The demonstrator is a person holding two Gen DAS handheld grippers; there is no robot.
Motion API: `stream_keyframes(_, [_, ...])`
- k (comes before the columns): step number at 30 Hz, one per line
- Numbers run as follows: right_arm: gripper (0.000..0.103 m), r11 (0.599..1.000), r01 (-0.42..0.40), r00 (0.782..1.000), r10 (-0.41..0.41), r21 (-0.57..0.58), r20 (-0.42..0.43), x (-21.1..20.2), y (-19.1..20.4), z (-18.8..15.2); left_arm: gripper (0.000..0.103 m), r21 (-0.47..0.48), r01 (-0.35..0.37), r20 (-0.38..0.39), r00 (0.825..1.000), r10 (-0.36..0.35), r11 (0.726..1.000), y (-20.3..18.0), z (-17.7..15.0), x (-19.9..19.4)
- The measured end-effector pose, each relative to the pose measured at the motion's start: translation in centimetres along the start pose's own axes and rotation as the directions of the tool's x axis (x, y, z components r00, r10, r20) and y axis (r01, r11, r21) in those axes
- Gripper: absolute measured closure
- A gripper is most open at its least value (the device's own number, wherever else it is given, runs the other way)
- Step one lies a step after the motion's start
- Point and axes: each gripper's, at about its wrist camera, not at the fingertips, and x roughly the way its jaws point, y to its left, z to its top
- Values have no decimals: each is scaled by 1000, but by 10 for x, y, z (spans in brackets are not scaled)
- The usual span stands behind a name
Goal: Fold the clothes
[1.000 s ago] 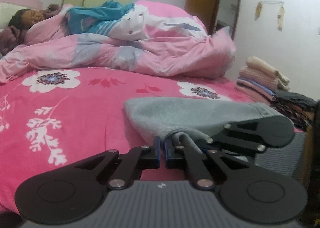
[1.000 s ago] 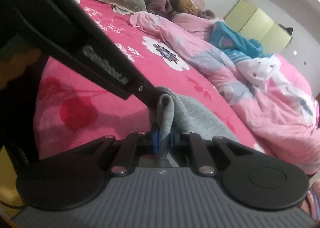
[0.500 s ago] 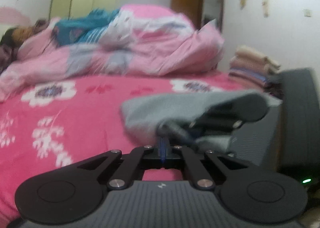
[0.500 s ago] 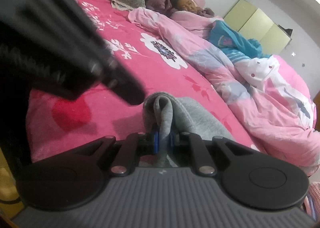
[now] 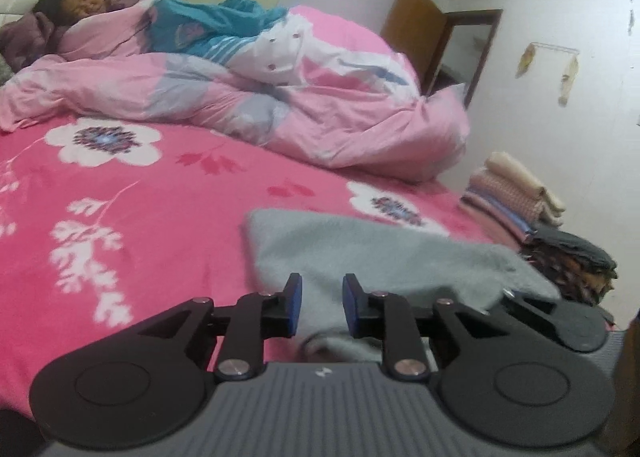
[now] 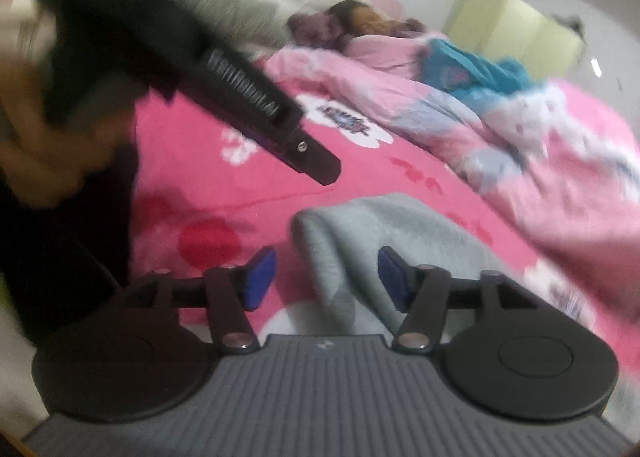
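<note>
1. A folded grey fleece garment [image 5: 384, 253] lies on the pink floral bedspread [image 5: 160, 217], low and right of centre in the left wrist view, its rolled near edge toward the cameras.
2. The left gripper [image 5: 318, 303] stands narrowly parted, its jaws having just opened, blue pads clear of the cloth below. The right gripper [image 6: 326, 277] gapes wider, likewise just opened, the grey fold rising between its pads without being pinched.
3. Only the left view shows a stack of folded clothes [image 5: 532, 225] at right; only the blurred right view shows the other gripper crossing its upper left, with a hand [image 6: 36, 153].
</note>
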Motion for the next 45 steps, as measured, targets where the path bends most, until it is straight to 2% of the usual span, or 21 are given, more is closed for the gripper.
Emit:
stream_keyframes(3, [48,971,14,999,-23,239,38,-20,-44,-3,78,62,8,-45,999,-5,998,-13,-1,18])
stream_keyframes(6, [54,901,49,995,-80,431,54,-30,-84,-11,80,96,-50,-176,982,66,994,-15,-11,44])
stream_keyframes(8, [58,853,74,993,-111,517,39,-26,-103,-26,82,92,-67,-215,973,86,993,-10,-22,50])
stream_keyframes(10, [59,810,89,996,-83,579,-36,-12,-112,-52,82,84,-69,-210,974,85,994,-6,-27,48])
stream_keyframes(11, [62,805,96,995,-61,586,-79,-5,-111,-66,81,79,-66,-211,974,82,995,-4,-28,48])
stream_keyframes(13, [62,812,95,993,-36,576,-112,0,-107,-85,82,63,-62,-212,975,74,996,-1,-29,48])
stream_keyframes(16, [64,835,119,988,-45,537,-148,-9,-114,-63,82,55,-54,-210,976,64,997,3,-31,48])
stream_keyframes(21, [64,825,135,990,-138,549,-36,-9,-160,-25,82,42,-33,-208,977,41,999,7,-31,46])
stream_keyframes(22, [64,814,163,986,-160,557,-53,0,-171,-28,82,40,-31,-208,977,39,999,7,-31,46])
stream_keyframes(25, [64,759,272,962,-206,591,-177,34,-203,-53,82,36,-31,-205,978,38,999,7,-31,47])
stream_keyframes(26, [64,733,307,950,-193,608,-247,49,-212,-67,82,37,-31,-203,978,38,999,7,-32,47])
stream_keyframes(27, [64,710,308,948,-169,633,-271,57,-216,-86,82,37,-32,-202,979,38,999,7,-32,46])
stream_keyframes(28, [64,706,292,954,-172,645,-244,53,-216,-94,82,37,-32,-201,979,39,999,7,-33,46])
stream_keyframes(31, [63,705,309,950,-195,639,-244,29,-211,-86,81,54,-37,-201,978,47,998,4,-31,45])
stream_keyframes(33, [63,697,286,958,-197,658,-207,5,-206,-82,73,85,-48,-187,980,63,995,-2,-28,40])
stream_keyframes(34, [63,695,270,963,-198,666,-184,-7,-202,-81,60,107,-54,-174,982,72,993,-7,-27,37])
stream_keyframes(35, [63,693,255,967,-199,674,-161,-20,-199,-80,53,141,-52,-157,985,74,989,-13,-26,33])
stream_keyframes(38, [62,690,206,977,-183,694,-108,-47,-192,-81,49,280,-13,-141,988,55,960,-38,-25,27])
stream_keyframes(41, [62,709,138,989,-137,692,-57,-61,-179,-75,50,440,6,-172,982,78,898,-67,-33,36])
stream_keyframes(43, [62,750,91,994,-106,656,-17,-67,-165,-65,50,535,12,-184,978,102,845,-85,-42,44])
stream_keyframes(45, [62,818,25,998,-54,575,34,-70,-147,-52,52,602,13,-188,974,125,798,-97,-49,51])
